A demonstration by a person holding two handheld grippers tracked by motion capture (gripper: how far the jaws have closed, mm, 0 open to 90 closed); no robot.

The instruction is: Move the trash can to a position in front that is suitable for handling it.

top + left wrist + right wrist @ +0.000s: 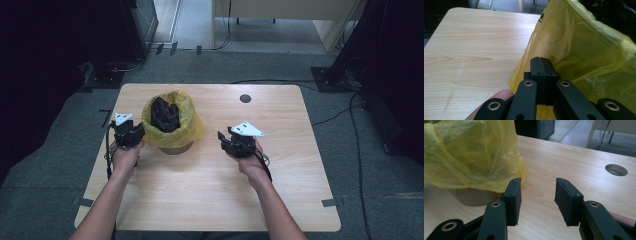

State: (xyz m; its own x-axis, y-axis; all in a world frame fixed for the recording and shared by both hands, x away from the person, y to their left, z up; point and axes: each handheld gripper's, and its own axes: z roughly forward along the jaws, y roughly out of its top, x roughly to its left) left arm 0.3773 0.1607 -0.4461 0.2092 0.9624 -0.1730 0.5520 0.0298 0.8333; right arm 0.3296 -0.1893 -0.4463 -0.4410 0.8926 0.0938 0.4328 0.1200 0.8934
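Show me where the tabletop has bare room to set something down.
Free: the light wooden tabletop near its front edge, and right of the right gripper, below the round hole. Crowded: the yellow plastic bag over a bin, beside the left gripper.

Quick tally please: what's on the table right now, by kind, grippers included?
Yellow plastic bag draped over a round container: 1
Round container, base peeking out under the bag: 1
Dark bundle inside the bag: 1
Handheld grippers: 2, left gripper shut beside the bag, right gripper open with nothing between its jaws
Total: 5
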